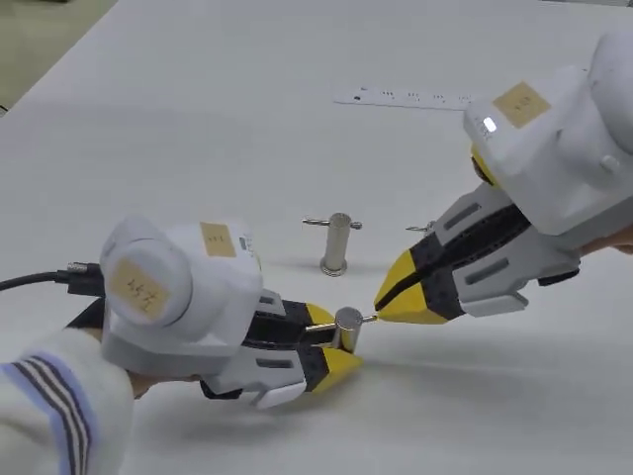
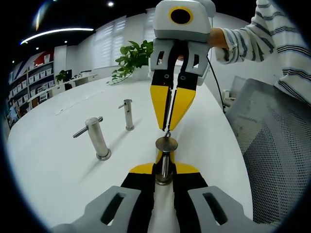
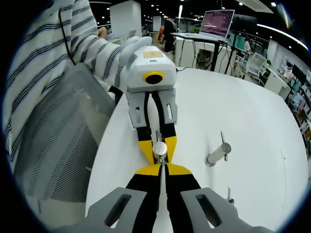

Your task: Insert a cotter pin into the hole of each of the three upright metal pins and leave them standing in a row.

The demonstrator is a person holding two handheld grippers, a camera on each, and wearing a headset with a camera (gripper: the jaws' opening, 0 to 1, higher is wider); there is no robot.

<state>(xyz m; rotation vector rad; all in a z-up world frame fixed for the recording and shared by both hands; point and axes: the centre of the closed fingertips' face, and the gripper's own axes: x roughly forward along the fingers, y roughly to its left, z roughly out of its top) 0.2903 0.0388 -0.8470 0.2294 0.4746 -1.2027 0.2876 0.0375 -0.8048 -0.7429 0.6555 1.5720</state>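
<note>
Your broad white tabletop [image 1: 198, 119] runs smooth and pale, with a grey mesh office chair [image 2: 272, 141] just beside its edge. Past its far end you have a green leafy plant [image 2: 133, 53] before windows with pale blinds [image 2: 109, 43], under a curved ceiling strip light [image 2: 58, 33]. Elsewhere in the room an open lit laptop [image 3: 216, 23] sits on a white desk [image 3: 194, 41].

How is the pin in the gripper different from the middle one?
The left gripper clamps the gripped pin; the middle pin stands free. The middle pin has a cotter pin through it; the gripped pin's is only at its head, in the right gripper. Both stand upright.
</note>
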